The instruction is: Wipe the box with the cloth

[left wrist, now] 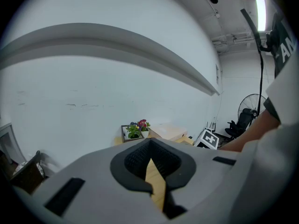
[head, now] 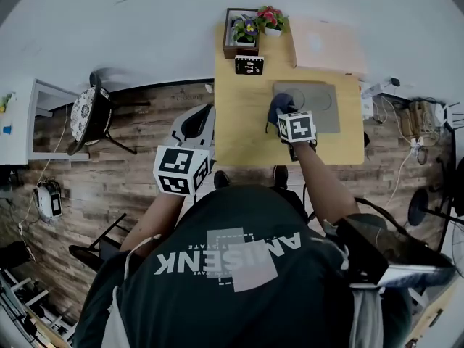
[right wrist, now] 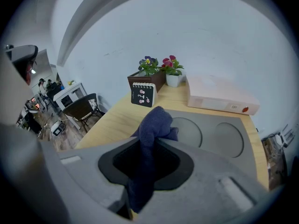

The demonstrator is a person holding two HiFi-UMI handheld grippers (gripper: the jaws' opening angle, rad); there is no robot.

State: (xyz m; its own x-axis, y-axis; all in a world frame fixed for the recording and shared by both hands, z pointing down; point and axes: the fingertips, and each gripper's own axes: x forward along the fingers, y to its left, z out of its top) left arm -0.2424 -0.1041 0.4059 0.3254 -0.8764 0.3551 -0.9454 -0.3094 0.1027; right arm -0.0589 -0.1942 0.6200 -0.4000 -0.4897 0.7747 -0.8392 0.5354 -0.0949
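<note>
Right gripper view: the right gripper (right wrist: 141,174) pinches the soft, limp cloth (right wrist: 152,125) mid-bunch. Its loose tuft likely suits wiping, and it hangs short of the box (right wrist: 219,99). The left gripper (left wrist: 156,183) is closed and empty, farther off.

Lower end of cloth (right wrist: 152,134) unseen inside right gripper (right wrist: 144,171) — calendar (right wrist: 143,94) print illegible.

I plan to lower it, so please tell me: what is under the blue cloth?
The blue cloth, clamped in the right gripper, is over the grey tray with two round recesses. The patch directly beneath it is covered.
</note>
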